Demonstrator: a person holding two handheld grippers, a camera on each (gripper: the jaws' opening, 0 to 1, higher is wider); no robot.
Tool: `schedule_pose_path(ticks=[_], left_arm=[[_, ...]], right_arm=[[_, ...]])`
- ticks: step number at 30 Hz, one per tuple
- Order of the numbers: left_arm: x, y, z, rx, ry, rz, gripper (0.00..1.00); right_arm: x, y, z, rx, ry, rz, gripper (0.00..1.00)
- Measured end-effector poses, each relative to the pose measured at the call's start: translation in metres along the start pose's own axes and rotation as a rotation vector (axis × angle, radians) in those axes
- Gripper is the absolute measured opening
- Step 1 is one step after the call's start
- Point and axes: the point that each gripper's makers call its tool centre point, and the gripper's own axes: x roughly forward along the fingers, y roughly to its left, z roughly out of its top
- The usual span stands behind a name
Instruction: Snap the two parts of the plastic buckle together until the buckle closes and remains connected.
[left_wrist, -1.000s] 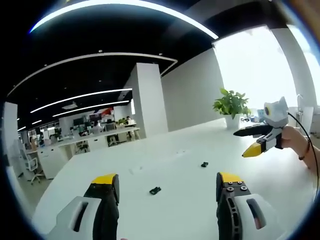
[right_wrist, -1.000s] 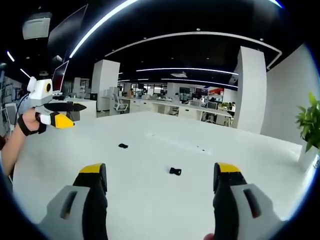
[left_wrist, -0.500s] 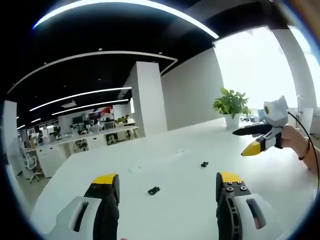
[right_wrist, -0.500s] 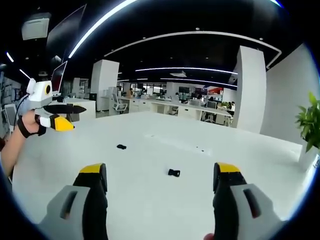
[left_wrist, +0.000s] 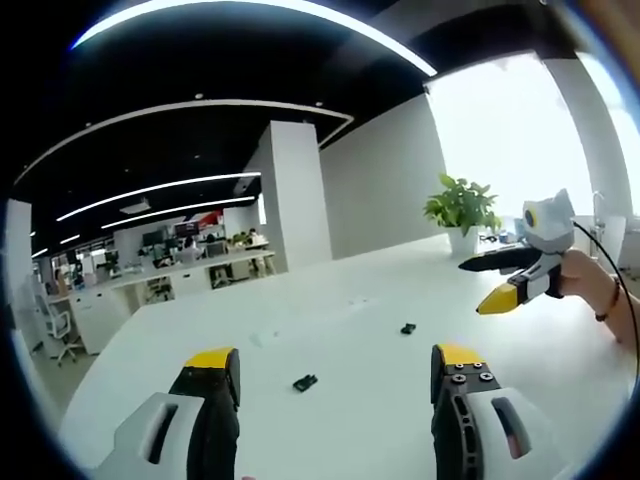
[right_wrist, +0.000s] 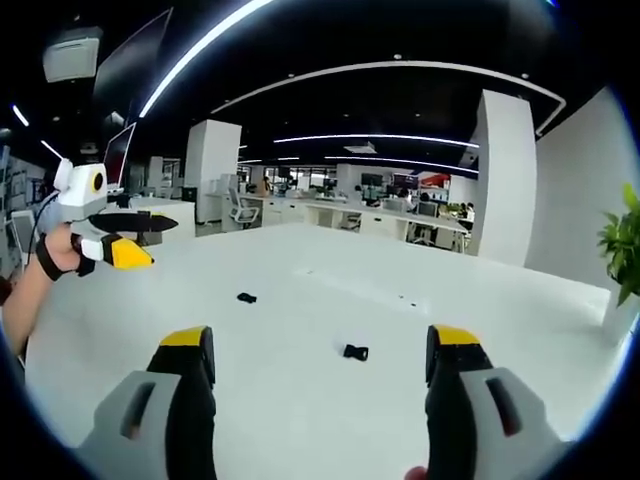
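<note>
A broad white table (left_wrist: 360, 330) spreads under both views, with open office space beyond it and a potted plant (left_wrist: 462, 208) at its far edge. Over it, the left gripper (left_wrist: 337, 362) hangs with its jaws spread wide and nothing between them; the right gripper (right_wrist: 325, 345) is likewise spread and empty. In the left gripper view the right gripper also shows from the side, held up in a hand (left_wrist: 590, 285) well above the surface.

The two buckle halves lie apart on the bare tabletop: one buckle part (left_wrist: 305, 382) sits ahead of the left gripper, between its jaws' line of sight, and the other buckle part (right_wrist: 355, 352) sits ahead of the right gripper. Neither is touched.

This looks like the very start, the approach before any pickup. The next move calls for lowering each gripper to its nearer piece and pinching it so the mating ends stay free and face each other
</note>
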Motion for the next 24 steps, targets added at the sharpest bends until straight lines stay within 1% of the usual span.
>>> schedule_pose_path(ticks=[6, 15, 24], left_arm=[[0.002, 0.002, 0.003, -0.001, -0.008, 0.003, 0.79], [0.008, 0.005, 0.0, -0.011, 0.005, -0.002, 0.79], [0.013, 0.007, -0.002, -0.013, 0.012, 0.0, 0.79]], right_arm=[[0.002, -0.003, -0.002, -0.005, 0.015, -0.003, 0.88], [0.006, -0.006, 0.004, -0.001, 0.01, -0.001, 0.87], [0.011, -0.006, 0.004, 0.001, 0.017, 0.0, 0.87]])
